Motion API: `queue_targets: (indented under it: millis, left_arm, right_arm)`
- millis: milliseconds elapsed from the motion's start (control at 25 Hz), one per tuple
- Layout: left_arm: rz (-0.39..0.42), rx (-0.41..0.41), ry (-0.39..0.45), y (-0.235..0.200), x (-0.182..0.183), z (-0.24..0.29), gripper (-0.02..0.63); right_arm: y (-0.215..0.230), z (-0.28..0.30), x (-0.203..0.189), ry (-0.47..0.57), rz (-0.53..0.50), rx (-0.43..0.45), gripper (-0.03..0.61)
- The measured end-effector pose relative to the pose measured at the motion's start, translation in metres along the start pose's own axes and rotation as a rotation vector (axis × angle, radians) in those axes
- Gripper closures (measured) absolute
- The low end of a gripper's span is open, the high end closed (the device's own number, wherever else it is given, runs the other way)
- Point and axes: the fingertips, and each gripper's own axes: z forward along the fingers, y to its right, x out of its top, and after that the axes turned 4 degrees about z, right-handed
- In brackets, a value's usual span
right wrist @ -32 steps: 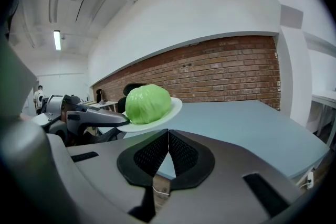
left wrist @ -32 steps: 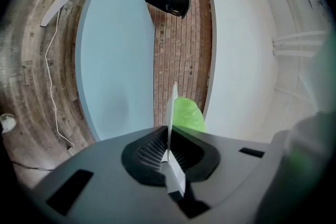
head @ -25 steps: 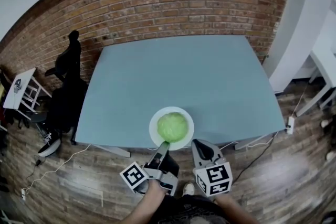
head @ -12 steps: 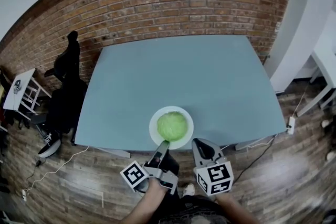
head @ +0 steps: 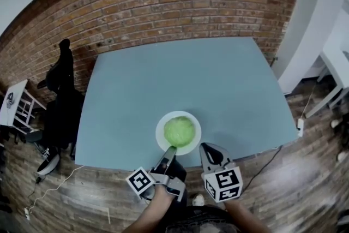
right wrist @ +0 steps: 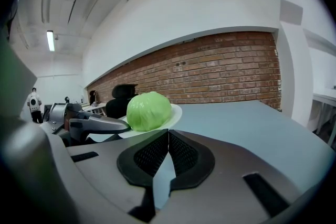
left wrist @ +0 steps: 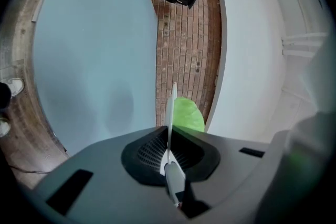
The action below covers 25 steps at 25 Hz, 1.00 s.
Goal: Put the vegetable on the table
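A pale green cabbage [head: 179, 131] lies on a white plate [head: 161, 128] near the front edge of the blue-grey table [head: 180, 73]. My left gripper [head: 170, 150] reaches the plate's near rim and is shut on it. In the left gripper view the rim [left wrist: 171, 105] runs as a thin white edge between the closed pads, with the cabbage [left wrist: 188, 114] just behind. My right gripper [head: 206, 149] hovers beside it at the table's front edge, shut and holding nothing. The right gripper view shows the cabbage [right wrist: 148, 110] on the plate [right wrist: 176, 113] ahead and to the left.
A brick wall [head: 180, 3] backs the table. A black office chair [head: 60, 90] and a white stand [head: 13, 106] are at the left. White furniture [head: 332, 63] stands at the right. A power strip [head: 299, 127] and cables lie on the wooden floor.
The head view has shifted a little, so the chair and table edges sit differently. Both grippers, the plate and the cabbage keep their places.
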Motion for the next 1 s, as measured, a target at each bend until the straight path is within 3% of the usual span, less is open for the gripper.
queue_targets:
  millis: [760,1000]
  left_arm:
    - [-0.018,0.019,-0.142,-0.028,0.057,0.048,0.600]
    - [-0.022,0.036,-0.186,-0.041,0.059,0.059,0.598]
  right_arm:
    - [0.004,0.078,0.014,-0.027,-0.001,-0.115,0.571]
    - [0.011,0.086,0.015,-0.036,0.009,-0.157,0.570]
